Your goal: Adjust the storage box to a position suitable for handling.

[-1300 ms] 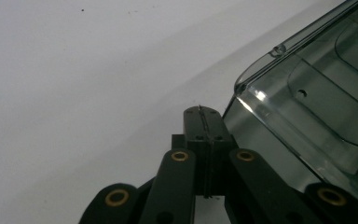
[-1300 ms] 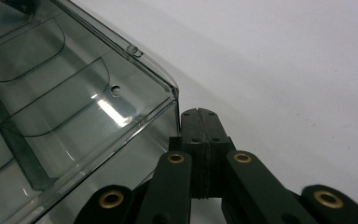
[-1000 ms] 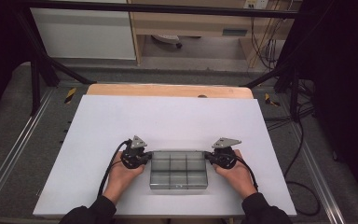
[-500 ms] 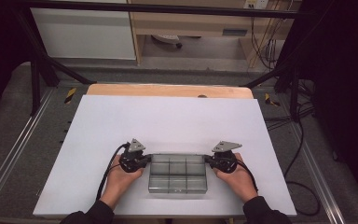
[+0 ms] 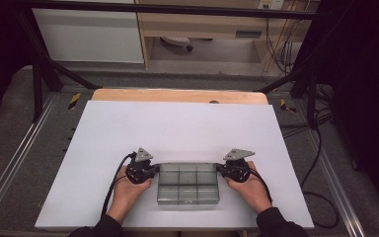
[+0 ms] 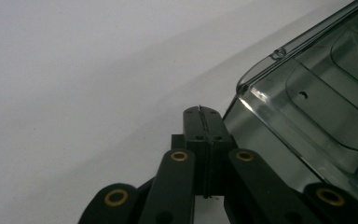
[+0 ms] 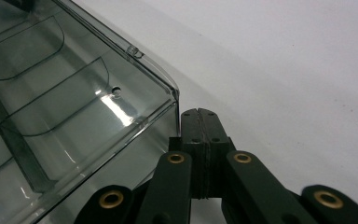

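Observation:
A clear plastic organiser box (image 5: 188, 183) with several empty compartments lies on the white table top (image 5: 177, 128), near its front edge. My left gripper (image 5: 155, 170) is shut with nothing between its jaws, and its tip is at the box's left side by the far corner. My right gripper (image 5: 218, 169) is also shut and empty, with its tip at the right side by the far corner. In the left gripper view the closed tip (image 6: 203, 112) sits right beside the box wall (image 6: 307, 98). The right gripper view shows its tip (image 7: 199, 115) next to the box corner (image 7: 98, 102). I cannot tell whether either tip touches the box.
A wooden strip (image 5: 177, 95) runs along the table's far edge. Metal rails (image 5: 10, 168) flank the table. Cables (image 5: 321, 163) lie on the floor at the right. A black frame bar (image 5: 177, 9) crosses overhead at the back.

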A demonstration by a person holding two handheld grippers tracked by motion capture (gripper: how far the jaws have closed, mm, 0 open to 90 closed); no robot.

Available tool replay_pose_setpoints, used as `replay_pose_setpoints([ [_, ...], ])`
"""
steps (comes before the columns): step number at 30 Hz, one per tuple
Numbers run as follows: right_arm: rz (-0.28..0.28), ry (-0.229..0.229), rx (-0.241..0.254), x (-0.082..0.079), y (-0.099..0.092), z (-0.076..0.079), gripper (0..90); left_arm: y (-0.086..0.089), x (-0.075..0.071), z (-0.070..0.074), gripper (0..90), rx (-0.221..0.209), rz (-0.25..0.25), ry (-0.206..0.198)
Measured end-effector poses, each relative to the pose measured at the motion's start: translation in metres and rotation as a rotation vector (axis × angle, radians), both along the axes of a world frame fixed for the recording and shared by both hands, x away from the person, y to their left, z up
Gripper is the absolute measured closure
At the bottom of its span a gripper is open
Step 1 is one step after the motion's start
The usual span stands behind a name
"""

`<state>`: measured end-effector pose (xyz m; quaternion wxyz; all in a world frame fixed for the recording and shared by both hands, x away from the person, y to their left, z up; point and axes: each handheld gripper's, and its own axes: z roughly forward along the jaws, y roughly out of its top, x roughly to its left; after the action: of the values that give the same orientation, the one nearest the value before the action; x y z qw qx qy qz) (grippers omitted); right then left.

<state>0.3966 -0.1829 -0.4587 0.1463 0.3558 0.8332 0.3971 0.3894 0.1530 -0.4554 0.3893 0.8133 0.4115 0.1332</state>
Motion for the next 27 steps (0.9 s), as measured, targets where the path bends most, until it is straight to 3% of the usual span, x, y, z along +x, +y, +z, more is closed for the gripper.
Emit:
replay_pose_setpoints([
  [18, -0.019, 0.01, 0.022, 0.001, 0.0, -0.001, 90.0, 0.001, 0.003, -0.001, 90.0, -0.006, 0.006, -0.003],
  [20, -0.027, 0.01, 0.039, 0.001, -0.002, 0.0, 90.0, 0.002, 0.003, 0.0, 90.0, -0.017, 0.009, -0.016],
  [23, -0.061, -0.002, 0.046, 0.001, -0.007, 0.003, 90.0, 0.008, 0.001, 0.007, 90.0, -0.049, 0.021, -0.077],
  [24, -0.071, -0.007, 0.06, 0.001, -0.009, 0.004, 90.0, 0.008, 0.001, 0.007, 90.0, -0.049, 0.021, -0.077],
  [25, -0.083, -0.017, 0.072, 0.001, -0.012, 0.006, 90.0, 0.011, -0.003, 0.012, 90.0, -0.07, 0.016, -0.113],
  [26, -0.083, -0.017, 0.072, 0.001, -0.012, 0.006, 90.0, 0.011, -0.003, 0.012, 90.0, -0.07, 0.016, -0.113],
  [27, -0.109, -0.035, 0.093, -0.001, -0.018, 0.01, 90.0, 0.013, -0.009, 0.016, 90.0, -0.075, 0.013, -0.148],
])
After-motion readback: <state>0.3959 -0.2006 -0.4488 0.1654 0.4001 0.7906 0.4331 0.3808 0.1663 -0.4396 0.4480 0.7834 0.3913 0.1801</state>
